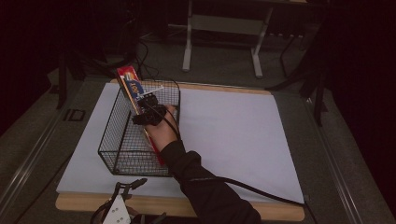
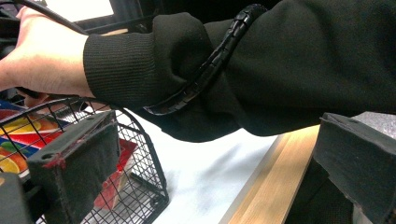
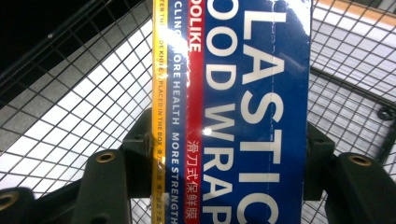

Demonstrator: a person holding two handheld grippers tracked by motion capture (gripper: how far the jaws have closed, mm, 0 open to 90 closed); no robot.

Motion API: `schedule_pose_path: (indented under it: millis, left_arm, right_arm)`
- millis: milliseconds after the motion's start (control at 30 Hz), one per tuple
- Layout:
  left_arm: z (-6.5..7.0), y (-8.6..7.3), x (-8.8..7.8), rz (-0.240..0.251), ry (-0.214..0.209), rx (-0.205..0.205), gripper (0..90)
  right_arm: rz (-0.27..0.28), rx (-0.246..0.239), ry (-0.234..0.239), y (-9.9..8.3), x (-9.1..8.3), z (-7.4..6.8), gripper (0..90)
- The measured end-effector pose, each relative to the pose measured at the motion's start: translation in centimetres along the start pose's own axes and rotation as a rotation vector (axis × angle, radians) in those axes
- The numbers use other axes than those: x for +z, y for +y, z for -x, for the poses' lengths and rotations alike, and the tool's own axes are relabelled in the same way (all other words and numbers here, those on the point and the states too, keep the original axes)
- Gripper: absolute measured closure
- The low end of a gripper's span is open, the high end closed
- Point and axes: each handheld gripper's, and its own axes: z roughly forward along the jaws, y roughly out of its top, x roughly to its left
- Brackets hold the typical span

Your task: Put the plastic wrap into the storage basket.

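Observation:
A black wire basket stands on the left part of the white sheet. A long red and blue plastic food wrap box slants inside it, its far end above the far rim. My right gripper reaches into the basket and is shut on the box. In the right gripper view the box fills the gap of my right gripper, with basket mesh behind. My left gripper sits at the table's near edge, just outside the basket. In its own view my left gripper is open, facing the basket, the box and the black sleeve.
The white sheet covers most of the wooden table, and its right half is bare. A black cable trails from the right arm across the near right corner. Metal table legs stand on the floor beyond.

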Motion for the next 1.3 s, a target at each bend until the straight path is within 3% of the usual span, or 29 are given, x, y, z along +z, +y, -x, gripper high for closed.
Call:
schedule_pose_path:
  millis: [200, 333, 600, 967, 1300]
  left_arm:
    - [0.1, 0.0, 0.1, -0.005, -0.007, -0.001, 1.0]
    - [0.0, 0.0, 0.1, -0.008, -0.009, 0.001, 1.0]
    - [0.1, -0.1, 0.2, -0.023, -0.018, 0.003, 1.0]
    - [0.1, -0.1, 0.3, -0.027, -0.024, 0.001, 1.0]
    - [0.0, -0.2, 0.3, -0.034, -0.031, -0.005, 1.0]
  right_arm:
    - [-0.030, -0.024, 0.002, 0.0, 0.5, -0.3, 38.4]
    - [-0.087, -0.038, -0.019, -0.6, 1.3, 0.1, 37.3]
    - [-0.081, -0.040, -0.032, -0.6, 1.4, 0.2, 37.0]
    - [-0.084, -0.009, -0.046, -0.6, 1.7, 1.0, 36.4]
    - [-0.097, -0.031, -0.066, -0.7, 2.1, 0.9, 35.4]
